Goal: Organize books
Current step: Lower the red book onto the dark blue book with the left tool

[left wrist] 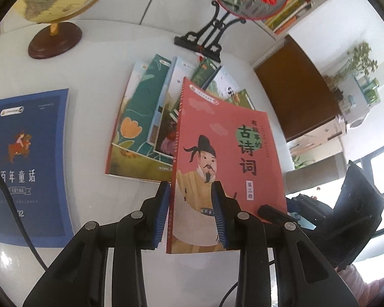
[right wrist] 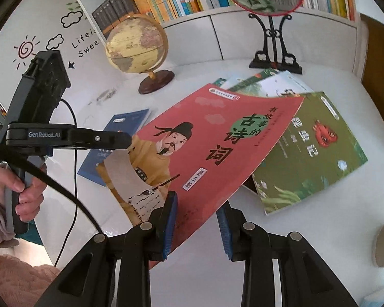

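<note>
Red poetry book (left wrist: 225, 153) held off the desk (left wrist: 94, 81), long axis running away from both: left gripper (left wrist: 192, 215) clamped on its spine edge, right gripper (right wrist: 197, 225) on its near corner.

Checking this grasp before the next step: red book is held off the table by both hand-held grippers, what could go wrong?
1. The red book is thin and sags between the left hand-held gripper and the right hand-held gripper; it may bend or slip.
2. Swinging it could knock the globe or the fan stand.
</note>
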A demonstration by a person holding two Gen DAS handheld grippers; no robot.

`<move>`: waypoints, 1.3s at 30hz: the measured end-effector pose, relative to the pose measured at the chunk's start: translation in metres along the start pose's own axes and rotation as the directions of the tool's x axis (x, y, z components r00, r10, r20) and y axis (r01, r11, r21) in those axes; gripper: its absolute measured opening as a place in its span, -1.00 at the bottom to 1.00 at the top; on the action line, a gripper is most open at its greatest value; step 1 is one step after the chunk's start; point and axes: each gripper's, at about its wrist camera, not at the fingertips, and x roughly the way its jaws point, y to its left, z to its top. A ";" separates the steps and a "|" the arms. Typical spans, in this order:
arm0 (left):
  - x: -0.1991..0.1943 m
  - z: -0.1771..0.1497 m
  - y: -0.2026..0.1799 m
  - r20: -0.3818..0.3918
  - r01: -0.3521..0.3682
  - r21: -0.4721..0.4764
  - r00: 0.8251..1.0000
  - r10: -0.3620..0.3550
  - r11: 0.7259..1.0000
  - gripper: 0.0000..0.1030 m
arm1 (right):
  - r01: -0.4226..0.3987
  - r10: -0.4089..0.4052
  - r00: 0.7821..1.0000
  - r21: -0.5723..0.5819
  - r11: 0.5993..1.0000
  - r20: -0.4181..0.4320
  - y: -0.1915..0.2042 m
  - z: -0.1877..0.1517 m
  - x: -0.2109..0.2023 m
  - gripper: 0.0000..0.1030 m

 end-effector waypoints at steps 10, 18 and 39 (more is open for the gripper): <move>-0.035 -0.001 0.032 0.084 0.007 -0.055 0.996 -0.002 0.998 -0.44 | 0.053 -0.049 0.998 -0.159 0.986 0.025 0.050 0.024 0.005 -0.40; -0.072 -0.002 0.072 0.153 -0.008 -0.105 0.988 0.024 0.994 -0.44 | 0.036 -0.028 0.999 -0.251 0.967 0.034 0.093 0.043 0.025 -0.40; -0.127 -0.018 0.214 0.168 -0.127 -0.266 0.970 0.176 0.956 -0.44 | -0.091 0.060 0.994 -0.420 0.903 -0.086 0.227 0.083 0.142 -0.40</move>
